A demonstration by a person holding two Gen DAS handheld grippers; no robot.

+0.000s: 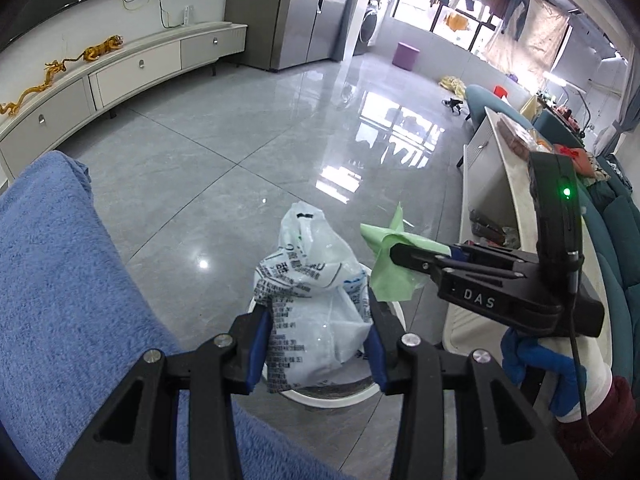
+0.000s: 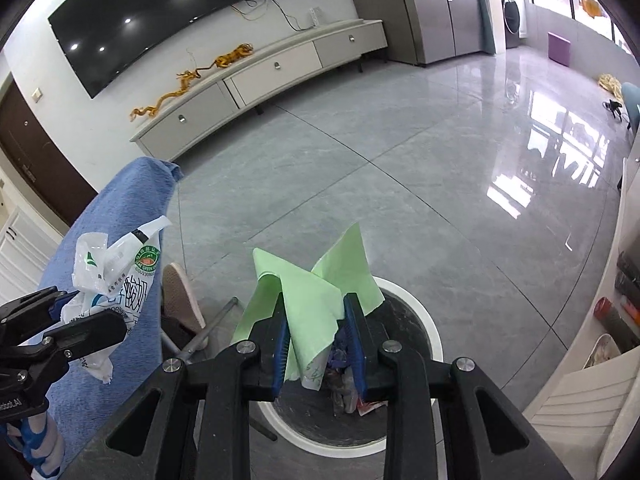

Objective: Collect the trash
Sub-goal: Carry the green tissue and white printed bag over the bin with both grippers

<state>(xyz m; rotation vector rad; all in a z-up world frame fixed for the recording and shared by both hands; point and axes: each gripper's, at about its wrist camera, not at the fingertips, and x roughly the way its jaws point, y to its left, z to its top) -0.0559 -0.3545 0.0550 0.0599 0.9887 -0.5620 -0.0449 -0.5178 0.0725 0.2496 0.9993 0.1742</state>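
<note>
My left gripper is shut on a crumpled white plastic bag with printed text, held above the round white-rimmed trash bin. My right gripper is shut on a folded sheet of green paper, held over the bin, which holds several scraps of trash. In the left wrist view the right gripper comes in from the right with the green paper. In the right wrist view the left gripper holds the bag at the left.
A blue towel drapes over something at the left. A white low table with clutter stands at the right, with teal sofas behind. A slipper lies by the bin. A TV cabinet lines the far wall across grey tiles.
</note>
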